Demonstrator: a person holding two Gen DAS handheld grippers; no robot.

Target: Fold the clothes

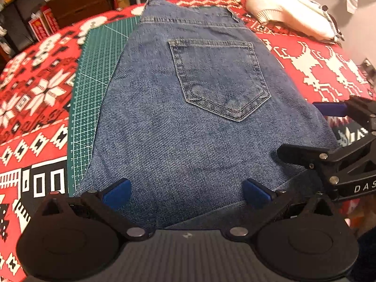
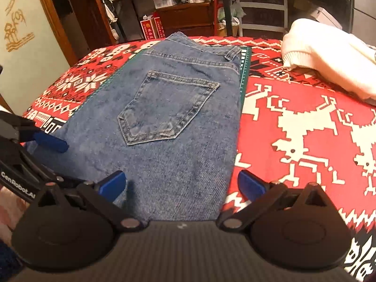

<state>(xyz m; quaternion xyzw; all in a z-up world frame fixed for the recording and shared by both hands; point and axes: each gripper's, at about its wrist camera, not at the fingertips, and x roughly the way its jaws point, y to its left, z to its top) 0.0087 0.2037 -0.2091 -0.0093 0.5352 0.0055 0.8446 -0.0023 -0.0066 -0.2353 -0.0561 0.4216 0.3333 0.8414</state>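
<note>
Folded blue jeans [image 1: 188, 108] are lying flat on a green cutting mat [image 1: 98, 75], back pocket [image 1: 218, 77] facing up and waistband at the far end. The mat is resting on a red patterned blanket [image 1: 35, 89] showing white snowflakes on the left and reindeer on the right. A cream knitted sweater [image 1: 291, 14] is sitting at the far right of the blanket, well apart from the jeans.

The left gripper [image 1: 186, 191] is hovering over the near edge of the jeans, its blue-padded fingers [image 1: 117, 193] standing wide apart with denim showing between them and nothing clamped. The right gripper [image 2: 181, 184] is positioned at the near right edge of the jeans, its fingers also spread wide: the left pad [image 2: 112, 184] is lying over denim, the right pad [image 2: 251, 186] over the blanket just beside the jeans' edge. Whether either gripper is touching the cloth cannot be told. Each gripper is appearing at the side of the other's view. Cluttered shelves [image 2: 178, 2] are standing beyond the far edge.
</note>
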